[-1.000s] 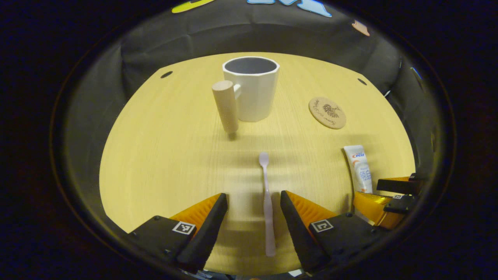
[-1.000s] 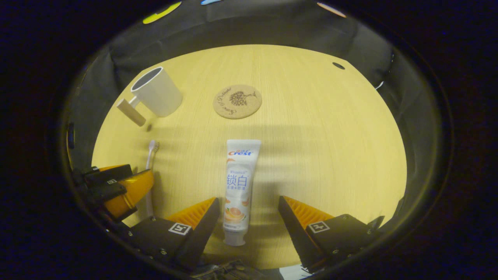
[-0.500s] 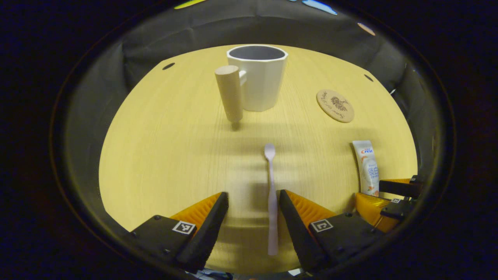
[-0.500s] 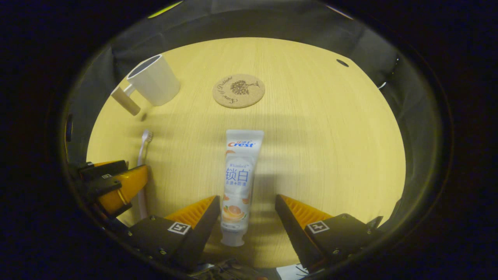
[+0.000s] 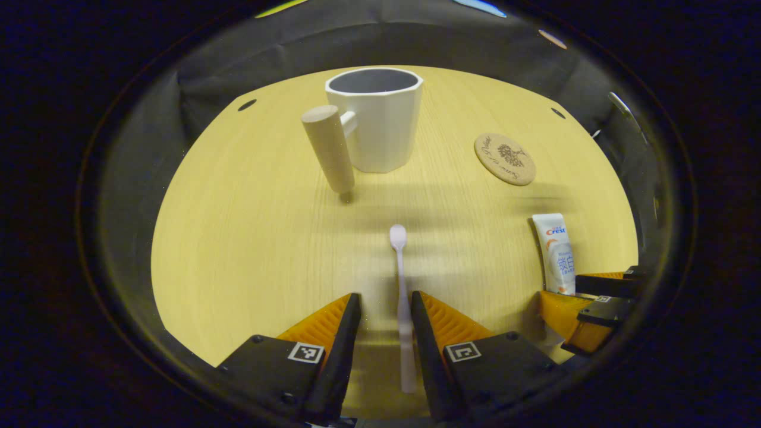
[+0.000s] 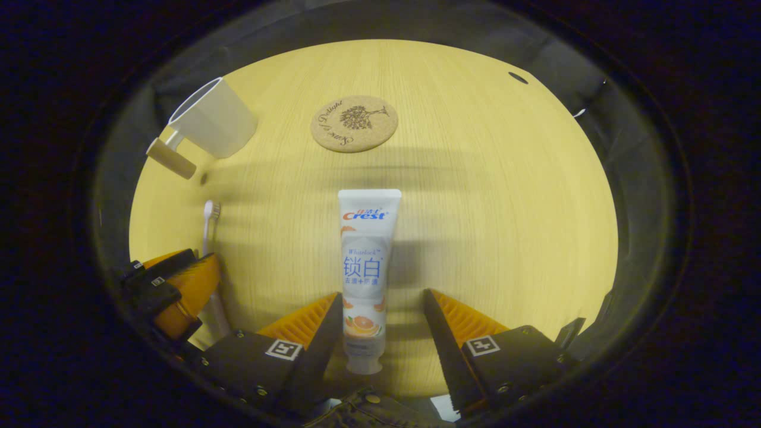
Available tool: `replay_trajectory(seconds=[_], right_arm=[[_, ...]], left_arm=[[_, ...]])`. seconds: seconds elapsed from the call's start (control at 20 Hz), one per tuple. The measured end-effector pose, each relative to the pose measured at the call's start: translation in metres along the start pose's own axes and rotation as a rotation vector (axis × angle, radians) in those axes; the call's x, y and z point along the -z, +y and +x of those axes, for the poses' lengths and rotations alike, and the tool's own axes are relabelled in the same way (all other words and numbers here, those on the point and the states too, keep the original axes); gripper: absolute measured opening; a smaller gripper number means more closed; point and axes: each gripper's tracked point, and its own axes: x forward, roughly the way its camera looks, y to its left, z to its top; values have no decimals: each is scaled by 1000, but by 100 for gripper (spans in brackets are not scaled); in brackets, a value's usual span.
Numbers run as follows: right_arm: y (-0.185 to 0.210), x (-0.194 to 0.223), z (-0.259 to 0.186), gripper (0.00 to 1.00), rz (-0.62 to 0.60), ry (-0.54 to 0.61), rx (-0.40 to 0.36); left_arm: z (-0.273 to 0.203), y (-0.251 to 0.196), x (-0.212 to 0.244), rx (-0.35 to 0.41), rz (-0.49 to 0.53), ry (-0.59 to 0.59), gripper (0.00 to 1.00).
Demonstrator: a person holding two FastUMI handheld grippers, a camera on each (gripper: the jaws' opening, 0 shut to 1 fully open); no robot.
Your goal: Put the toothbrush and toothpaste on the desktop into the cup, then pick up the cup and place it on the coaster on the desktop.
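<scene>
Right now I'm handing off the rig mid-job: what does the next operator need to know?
Left gripper: open, jaws straddling the toothbrush handle, no grip yet.
Right gripper: open around the toothpaste, which lies flat with its cap toward the gripper.
Cup: upright and empty, handle toward the grippers, beside the coaster, not on it.
Done: nothing.
Left: grip both, drop them into the cup, set it on the coaster.

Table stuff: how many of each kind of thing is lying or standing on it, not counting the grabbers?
Cup: 1
Toothbrush: 1
Toothpaste: 1
Coaster: 1
Total: 4 things on the table
</scene>
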Motion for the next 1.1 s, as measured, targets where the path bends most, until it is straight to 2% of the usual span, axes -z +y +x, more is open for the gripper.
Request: replay_trajectory(seconds=[0.05, 0.1, 0.15, 0.2, 0.25, 0.3, 0.35, 0.4, 0.45, 0.5, 0.55, 0.65, 0.7, 0.75, 0.9, 1.1], right_arm=[[1, 0, 3, 77, -5, 3, -3], [1, -1, 4, 69, -7, 6, -4], [1, -1, 2, 53, -7, 11, -4], [2, -3, 7, 41, -19, 17, -7], [1, -1, 3, 40, -30, 27, -5], [0, 1, 3, 40, -22, 49, -4], [0, 0, 4, 27, -28, 45, -4], [-1, 1, 2, 27, -37, 45, -6], [-1, -2, 0, 27, -23, 30, -5], [0, -3, 0, 22, -13, 41, -9], [-1, -1, 1, 16, -8, 24, -11], [-1, 0, 0, 16, -8, 28, -18], [-1, -2, 0, 16, -5, 20, -19], [0, -1, 1, 16, -9, 17, -20], [0, -1, 0, 16, -14, 15, -22], [0, -1, 0, 16, -21, 8, -22]], left_arm=[[1, -2, -2, 12, 4, -11, 59], [2, -2, -3, 6, 6, -11, 43], [1, -2, -3, 5, 11, -9, 28], [1, -3, -3, 3, 23, 3, 33], [2, -3, -2, 4, 30, -7, 32], [4, -4, -4, 1, 22, 1, 17], [3, -2, -5, -1, 20, -2, 11], [2, -4, -5, -1, 23, 9, 17], [1, -3, -9, -1, 26, 2, 11], [2, -4, -5, -4, 13, 3, 14], [2, -5, -8, 0, 14, -7, 7], [3, -4, -8, 3, 13, -5, 7], [2, -4, -8, 5, 11, -12, 13], [2, -4, -8, 9, 9, -16, 7], [-1, -8, -10, 50, -10, -42, 7], [-22, -7, -23, 67, -22, -100, 7]])
